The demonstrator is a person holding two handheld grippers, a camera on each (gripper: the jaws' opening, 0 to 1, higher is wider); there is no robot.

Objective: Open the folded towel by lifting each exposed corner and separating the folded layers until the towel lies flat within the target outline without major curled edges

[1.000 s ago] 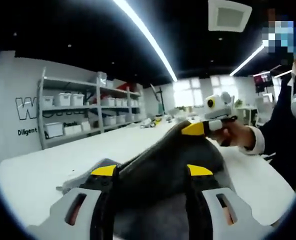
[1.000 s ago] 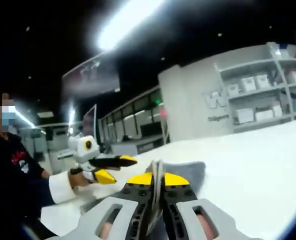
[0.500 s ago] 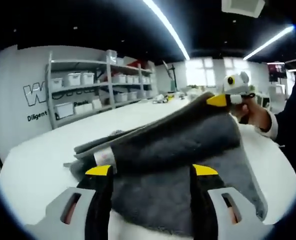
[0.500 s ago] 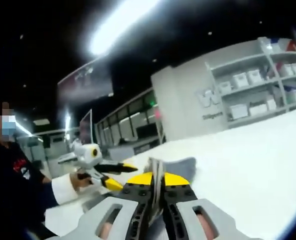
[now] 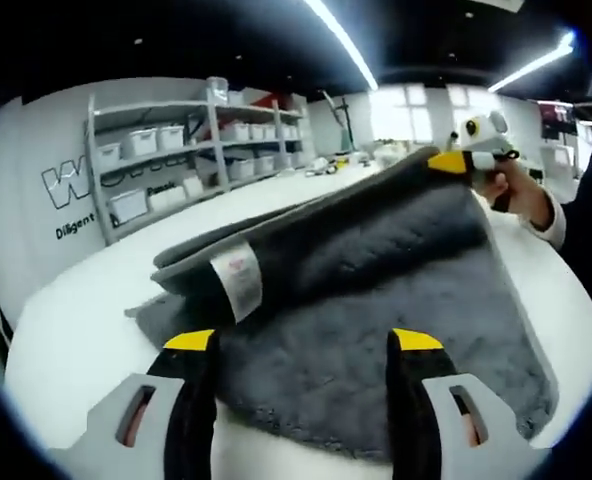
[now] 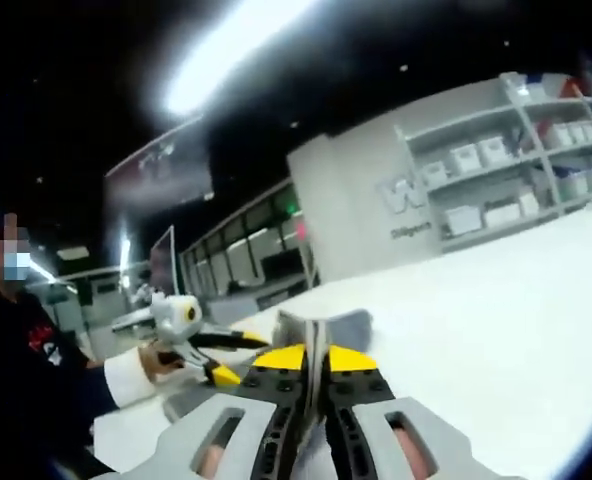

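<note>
In the left gripper view, nearest: left gripper point(image 5: 304, 342), jaws spread wide apart, nothing between them, hovering just over the near edge of the grey towel point(image 5: 376, 330). Beyond the jaws, towel spread on the white counter point(image 5: 76, 320), lower layer flat, upper layer peeled up and slanting toward the far right. White care label point(image 5: 238, 282) hanging at the raised fold's near left end. Farther right, right gripper point(image 5: 448, 162) clamped on the lifted towel corner, gripped by a hand point(image 5: 516, 195) in a white cuff. Far back, shelving point(image 5: 186, 150) with white bins along a grey wall.

In the right gripper view, nearest: right gripper point(image 6: 316, 357), yellow tips pressed together on a thin edge of towel point(image 6: 326, 325). Left of it, left gripper point(image 6: 221, 355) with jaws parted. Beyond, white counter point(image 6: 496, 300), then shelving point(image 6: 506, 170).
</note>
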